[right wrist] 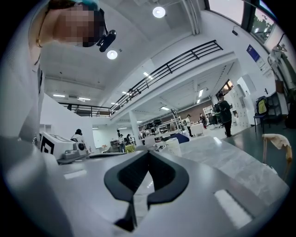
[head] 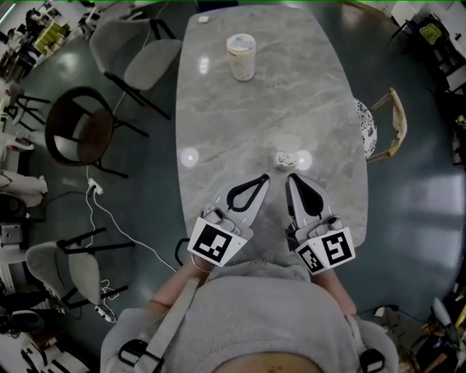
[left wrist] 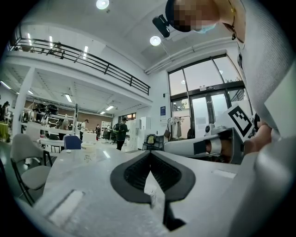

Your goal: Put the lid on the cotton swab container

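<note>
A: Where's the cotton swab container [head: 241, 56]?
B: Far end of the worktop [head: 218, 116], upright, on its own. The left gripper view shows it small, off to the left. The right gripper view has it just past the jaws.
A: Lid?
B: Lid [head: 285, 159] lies flat on the worktop at my end, well apart from the cotton swab container. Not on it yet.
A: Tools?
B: Both at the near edge, side by side, pointing level up the worktop, tips angled in towards each other. Right tool [head: 290, 177] has its tip just short of the lid. I can't tell if it touches. Left tool [head: 263, 177] is just beside it, tip to the left of the lid.
A: Jaw state?
B: Both closed all the way, holding nothing. In the left gripper view the dark pads [left wrist: 129, 173] meet at the tip, and only bare worktop shows through the loop behind them. Right gripper view: same, pads [right wrist: 125, 178] together, empty.
A: Surroundings?
B: Small white item [head: 202, 20] at the worktop's far edge. Grey chair [head: 142, 62] and dark round chair [head: 76, 135] on the left, wooden-framed chair [head: 384, 127] on the right. White cable [head: 109, 218] runs across the floor [head: 415, 218]. Each gripper view catches the other tool off to the side.
</note>
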A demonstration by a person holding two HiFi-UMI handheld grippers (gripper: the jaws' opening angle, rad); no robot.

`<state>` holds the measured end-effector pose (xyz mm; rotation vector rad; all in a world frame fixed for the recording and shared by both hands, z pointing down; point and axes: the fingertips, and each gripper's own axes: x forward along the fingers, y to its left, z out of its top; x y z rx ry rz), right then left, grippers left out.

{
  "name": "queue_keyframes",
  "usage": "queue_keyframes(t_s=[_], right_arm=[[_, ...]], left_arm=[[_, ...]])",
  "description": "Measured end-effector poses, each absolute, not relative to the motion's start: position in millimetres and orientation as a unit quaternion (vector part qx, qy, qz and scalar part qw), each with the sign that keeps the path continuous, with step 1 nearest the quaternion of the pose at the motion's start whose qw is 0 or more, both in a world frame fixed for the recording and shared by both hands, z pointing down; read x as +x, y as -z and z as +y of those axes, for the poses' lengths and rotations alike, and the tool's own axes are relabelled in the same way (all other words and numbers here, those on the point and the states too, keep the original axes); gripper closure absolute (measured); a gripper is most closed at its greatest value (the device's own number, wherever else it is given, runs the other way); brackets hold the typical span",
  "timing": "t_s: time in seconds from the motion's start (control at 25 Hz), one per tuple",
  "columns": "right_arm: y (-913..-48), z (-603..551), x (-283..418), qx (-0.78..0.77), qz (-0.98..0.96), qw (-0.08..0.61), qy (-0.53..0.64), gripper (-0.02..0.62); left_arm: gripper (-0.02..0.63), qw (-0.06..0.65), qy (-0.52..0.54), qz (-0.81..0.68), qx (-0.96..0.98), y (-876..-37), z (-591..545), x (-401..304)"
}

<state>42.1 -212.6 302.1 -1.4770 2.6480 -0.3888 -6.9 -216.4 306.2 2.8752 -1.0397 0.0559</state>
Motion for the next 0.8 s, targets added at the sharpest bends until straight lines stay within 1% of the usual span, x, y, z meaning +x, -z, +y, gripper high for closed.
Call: queue_keyframes(t_s=[0.4, 0.56, 0.8], right_arm=[[-306, -227, 72, -0.508, 0.852, 0.034, 0.121, 0.595], [-306, -228, 83, -0.504, 0.857, 0.02, 0.108, 0.595], [-308, -234, 89, -0.495, 0.862, 0.021, 0.103, 0.595]], left_arm=[[0.607, 0.024, -0.022, -0.337, 0.941, -307, -238, -4], [0.609, 0.03, -0.02, -0.345, 0.938, -308, -236, -3], [0.607, 0.022, -0.033, -0.354, 0.935, -317, -240, -1]])
